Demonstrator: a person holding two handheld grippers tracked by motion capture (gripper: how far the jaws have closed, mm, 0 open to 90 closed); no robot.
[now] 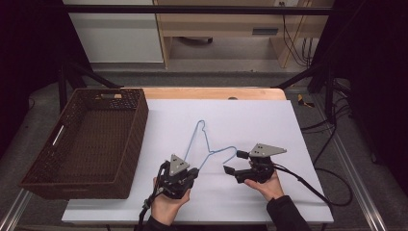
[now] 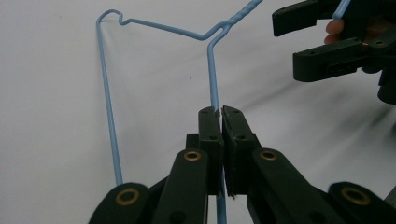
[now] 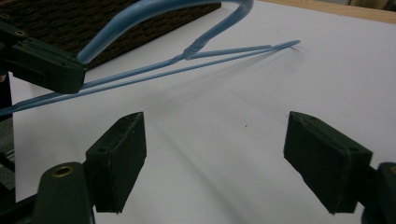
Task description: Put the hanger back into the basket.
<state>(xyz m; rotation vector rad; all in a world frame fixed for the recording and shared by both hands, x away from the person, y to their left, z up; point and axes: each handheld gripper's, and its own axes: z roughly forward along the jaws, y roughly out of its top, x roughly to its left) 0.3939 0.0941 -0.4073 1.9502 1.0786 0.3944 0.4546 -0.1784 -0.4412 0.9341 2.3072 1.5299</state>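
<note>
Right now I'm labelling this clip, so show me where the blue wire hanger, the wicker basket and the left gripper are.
blue wire hanger (image 1: 206,139), high view, on its long side wire.
wicker basket (image 1: 138,126), high view, on its right wall.
left gripper (image 2: 220,113), left gripper view, between its fingertips, shut on the hanger wire.

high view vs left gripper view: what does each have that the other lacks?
High view only: the brown basket at the table's left, the wooden table edge, the person's hands, and the left tool from outside. Left gripper view only: a close look at the left tool's jaws pinched shut on one wire of the hanger. Both: the blue hanger on the white sheet and the right tool, jaws open, near the hanger's hook.
</note>
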